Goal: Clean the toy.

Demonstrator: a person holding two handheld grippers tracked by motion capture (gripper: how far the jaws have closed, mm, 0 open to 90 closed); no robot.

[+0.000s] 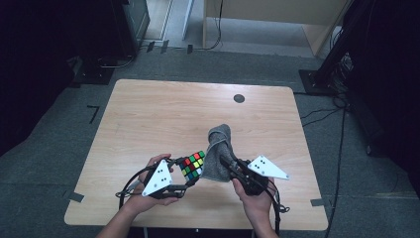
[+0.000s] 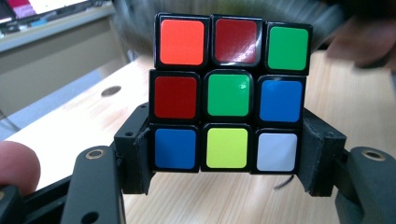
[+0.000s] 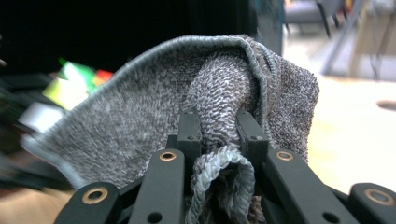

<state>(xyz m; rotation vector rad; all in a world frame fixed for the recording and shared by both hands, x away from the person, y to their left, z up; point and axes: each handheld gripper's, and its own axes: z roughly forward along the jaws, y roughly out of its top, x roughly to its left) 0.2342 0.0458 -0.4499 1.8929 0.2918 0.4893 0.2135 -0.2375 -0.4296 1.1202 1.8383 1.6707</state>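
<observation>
Rubik's cube (image 1: 193, 164) pinched in left tool (image 1: 184, 174), lifted over bench (image 1: 148, 114) near front edge, middle. Grey cloth (image 1: 218, 151) pinched bunched in right tool (image 1: 232, 165), just right of cube, touching or nearly; long axis runs away from person. Wipe likely next. Open bench beyond; front edge close.
</observation>
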